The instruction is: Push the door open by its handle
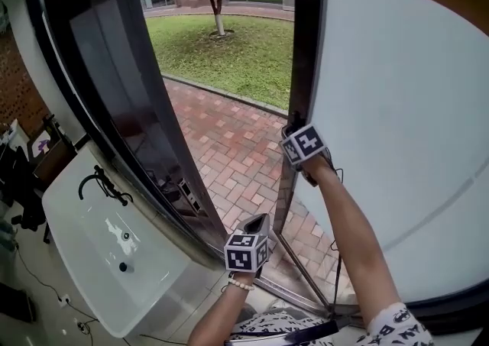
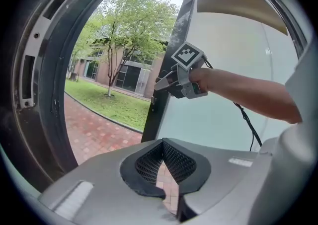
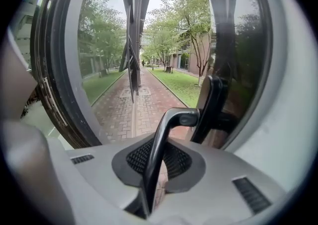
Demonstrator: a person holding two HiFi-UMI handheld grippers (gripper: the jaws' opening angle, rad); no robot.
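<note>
The door is a frosted white pane in a black frame and stands swung outward over the brick path. Its black lever handle runs between the jaws of my right gripper, which is shut on it. In the head view the right gripper sits against the door's black edge, hiding the handle. The left gripper view shows the right gripper on that edge too. My left gripper hangs low by the threshold, shut with nothing in it.
The dark door frame curves up on the left. Below it inside is a white basin with a black tap. Outside lie a red brick path, a lawn and a tree.
</note>
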